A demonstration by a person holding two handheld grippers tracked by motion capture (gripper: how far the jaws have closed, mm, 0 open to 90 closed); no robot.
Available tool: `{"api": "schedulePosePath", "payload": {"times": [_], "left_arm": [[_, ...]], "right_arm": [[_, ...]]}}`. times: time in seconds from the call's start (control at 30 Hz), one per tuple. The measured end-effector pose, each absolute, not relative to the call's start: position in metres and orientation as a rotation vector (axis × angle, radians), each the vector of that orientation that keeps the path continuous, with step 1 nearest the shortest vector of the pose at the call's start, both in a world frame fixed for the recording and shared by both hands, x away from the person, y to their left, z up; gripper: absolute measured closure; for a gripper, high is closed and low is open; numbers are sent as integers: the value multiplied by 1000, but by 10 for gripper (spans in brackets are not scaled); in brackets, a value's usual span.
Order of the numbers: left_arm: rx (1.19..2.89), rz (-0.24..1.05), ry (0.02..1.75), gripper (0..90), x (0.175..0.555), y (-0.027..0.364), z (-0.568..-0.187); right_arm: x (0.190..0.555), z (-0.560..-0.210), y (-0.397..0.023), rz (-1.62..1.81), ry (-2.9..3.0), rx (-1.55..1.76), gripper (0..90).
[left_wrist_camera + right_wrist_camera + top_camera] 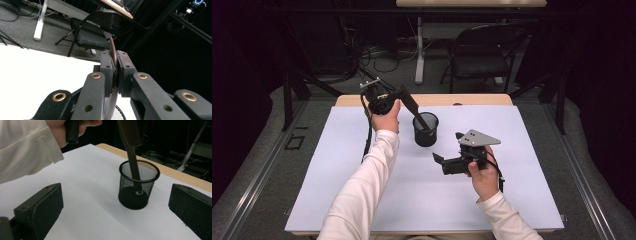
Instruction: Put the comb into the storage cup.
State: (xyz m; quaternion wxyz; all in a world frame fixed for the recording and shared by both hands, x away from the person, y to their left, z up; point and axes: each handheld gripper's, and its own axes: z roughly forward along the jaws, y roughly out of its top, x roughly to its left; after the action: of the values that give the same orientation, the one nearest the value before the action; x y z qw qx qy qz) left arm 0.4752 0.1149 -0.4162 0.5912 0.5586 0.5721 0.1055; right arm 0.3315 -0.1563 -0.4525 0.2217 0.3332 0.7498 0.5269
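The left gripper (404, 96) pinches a brown comb (417, 114) tight between its pads. The comb's handle pokes down into the black mesh cup (426, 131) on the white table (362, 200). The right gripper (447, 150) is spread wide, holding nothing, near the cup.

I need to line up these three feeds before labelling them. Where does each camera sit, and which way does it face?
High view: above the person's side, looking forward and down on the table; both forearms, left gripper and right gripper show.
Left gripper view: rides the left gripper, facing a chair; jaws clamp the comb.
Right gripper view: rides the right gripper, facing the mesh cup; open jaws, left hand.
High and right gripper views share comb in cup.
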Motion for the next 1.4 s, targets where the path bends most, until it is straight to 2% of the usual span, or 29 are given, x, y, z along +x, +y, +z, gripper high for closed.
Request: {"api": "schedulePosePath", "payload": {"times": [1.4], "left_arm": [[1293,192,1368,847,479,114,-444]], "right_arm": [[334,-450,-163,1455,2051,932,0]]}}
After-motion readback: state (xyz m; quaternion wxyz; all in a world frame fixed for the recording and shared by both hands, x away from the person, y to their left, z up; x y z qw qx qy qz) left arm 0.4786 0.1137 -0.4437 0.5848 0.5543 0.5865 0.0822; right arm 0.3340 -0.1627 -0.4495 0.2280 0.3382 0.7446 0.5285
